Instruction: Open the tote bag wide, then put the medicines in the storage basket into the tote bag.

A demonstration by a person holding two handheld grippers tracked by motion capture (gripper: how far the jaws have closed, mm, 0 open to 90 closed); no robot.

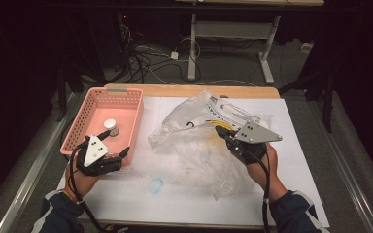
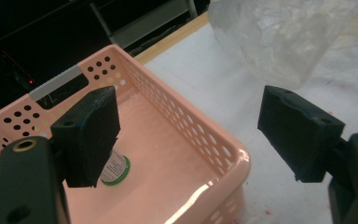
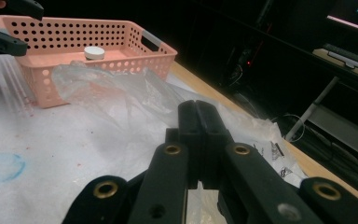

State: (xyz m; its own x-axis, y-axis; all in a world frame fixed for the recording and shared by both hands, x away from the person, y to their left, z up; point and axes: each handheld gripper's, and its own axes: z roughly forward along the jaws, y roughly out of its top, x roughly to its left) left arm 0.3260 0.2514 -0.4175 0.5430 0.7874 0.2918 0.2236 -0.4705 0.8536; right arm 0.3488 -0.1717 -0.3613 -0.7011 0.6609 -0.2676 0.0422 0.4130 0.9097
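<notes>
While right tongs (image 1: 219, 130) pinch bag (image 1: 194, 141), left tongs (image 1: 116, 145) beside.

Glossy pink perforated plastic basket (image 1: 126, 99); crinkled clear plastic bag (image 1: 199, 145); matt white paper sheet (image 1: 175, 194) over wooden table (image 1: 184, 91)
</notes>
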